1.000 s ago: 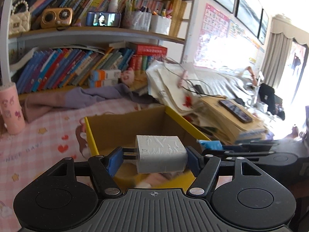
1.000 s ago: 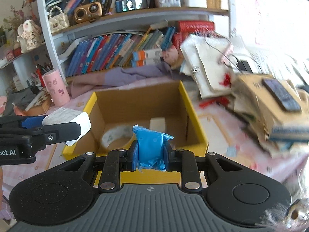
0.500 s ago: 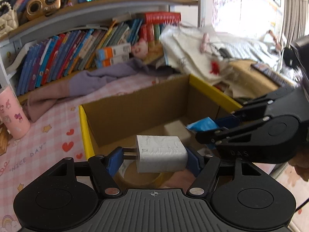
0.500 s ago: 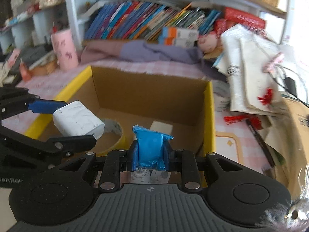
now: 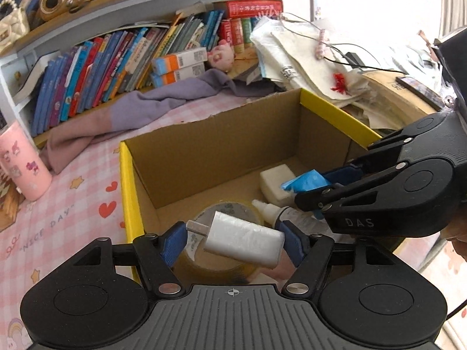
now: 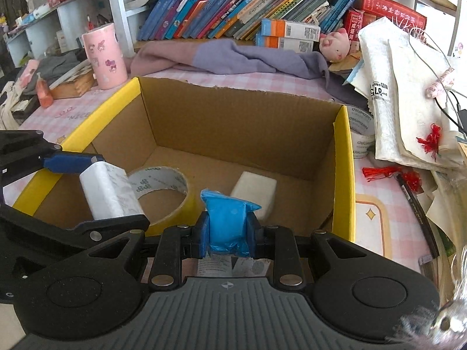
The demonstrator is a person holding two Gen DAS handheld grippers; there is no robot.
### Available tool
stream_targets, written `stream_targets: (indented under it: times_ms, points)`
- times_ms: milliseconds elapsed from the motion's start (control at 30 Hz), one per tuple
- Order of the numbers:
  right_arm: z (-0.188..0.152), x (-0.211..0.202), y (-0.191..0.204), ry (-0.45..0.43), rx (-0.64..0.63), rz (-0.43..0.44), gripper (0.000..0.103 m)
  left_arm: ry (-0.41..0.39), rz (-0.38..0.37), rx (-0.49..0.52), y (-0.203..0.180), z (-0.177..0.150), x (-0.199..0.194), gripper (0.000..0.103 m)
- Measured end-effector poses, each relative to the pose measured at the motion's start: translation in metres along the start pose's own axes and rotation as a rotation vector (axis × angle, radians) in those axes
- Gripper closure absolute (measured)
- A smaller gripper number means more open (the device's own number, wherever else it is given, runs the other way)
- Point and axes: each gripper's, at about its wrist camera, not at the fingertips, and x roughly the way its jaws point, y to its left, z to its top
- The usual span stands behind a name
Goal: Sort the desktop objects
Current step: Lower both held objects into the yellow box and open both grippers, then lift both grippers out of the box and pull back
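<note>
Both clamped grippers, left [image 5: 232,240] on charger [image 5: 243,242], right [image 6: 228,232] on blue packet [image 6: 229,221], dropped over box [image 6: 233,122].

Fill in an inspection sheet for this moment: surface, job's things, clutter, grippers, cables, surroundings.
Surface: pink checked cloth.
Job's things: cardboard box holds a tape roll, a white block and a small bottle.
Clutter: purple garment, pink cup, paper stack.
Grippers: left gripper holds a white charger; right gripper holds a blue packet; both over the box.
Cables: black cable across the papers.
Surroundings: bookshelf.
</note>
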Motion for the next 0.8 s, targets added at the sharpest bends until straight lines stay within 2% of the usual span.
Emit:
stream_targets:
  times_ms: [167,333,400,800]
  points:
    - [0.002,-0.001,-0.002,-0.009,0.011,0.004,0.079,-0.062,0.019,-0.022,0.0,0.003,-0.013,0.032]
    - [0.007,-0.006,-0.005,-0.04,0.028,0.024,0.065,-0.126,0.063,-0.073,0.006,0.008,-0.032,0.03]
    - [0.009,-0.01,-0.004,-0.06,0.031,0.031,0.063,-0.148,0.079,-0.099,0.01,0.008,-0.042,0.029]
    - [0.004,-0.037,0.006,-0.146,0.082,0.027,0.062,-0.242,0.197,-0.222,0.036,-0.017,-0.1,0.027]
